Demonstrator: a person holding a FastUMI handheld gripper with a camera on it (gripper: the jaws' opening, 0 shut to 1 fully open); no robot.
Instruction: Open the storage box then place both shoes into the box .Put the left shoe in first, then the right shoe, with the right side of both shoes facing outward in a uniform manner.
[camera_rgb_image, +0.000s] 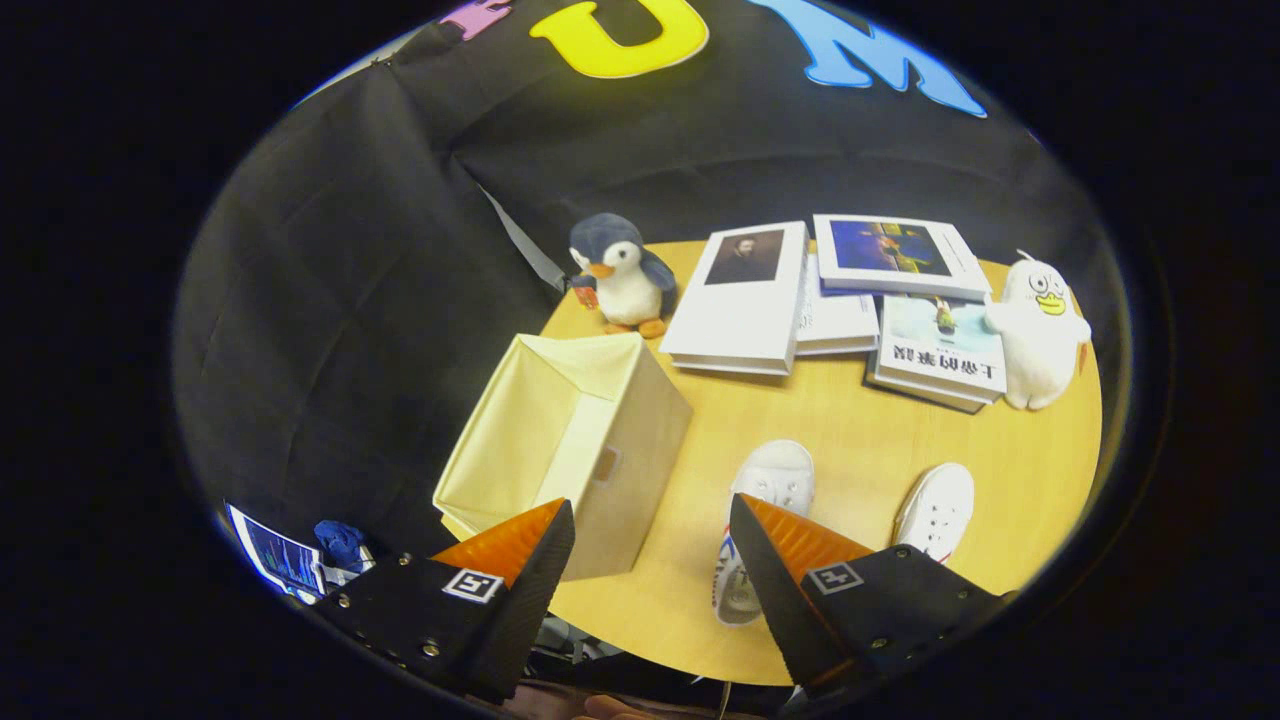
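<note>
I see a round wooden tabletop (850, 430) below my gripper (650, 540), whose fingers are spread wide apart and hold nothing. The box (640, 450) stands at the tabletop's near left edge, open on top, with one finger over its near corner. Beyond the box, a few books (745, 300) lie in a loose, overlapping cluster across the far side. A white duck plush (1040, 335) stands upright just beside the rightmost book, and a penguin plush (620, 275) stands at the far left, just behind the box. Two white shoes lie on the tabletop, right of the box and well apart from each other: one shoe (775, 480) is partly hidden by my other finger, the second shoe (935, 510) lies farther right.
</note>
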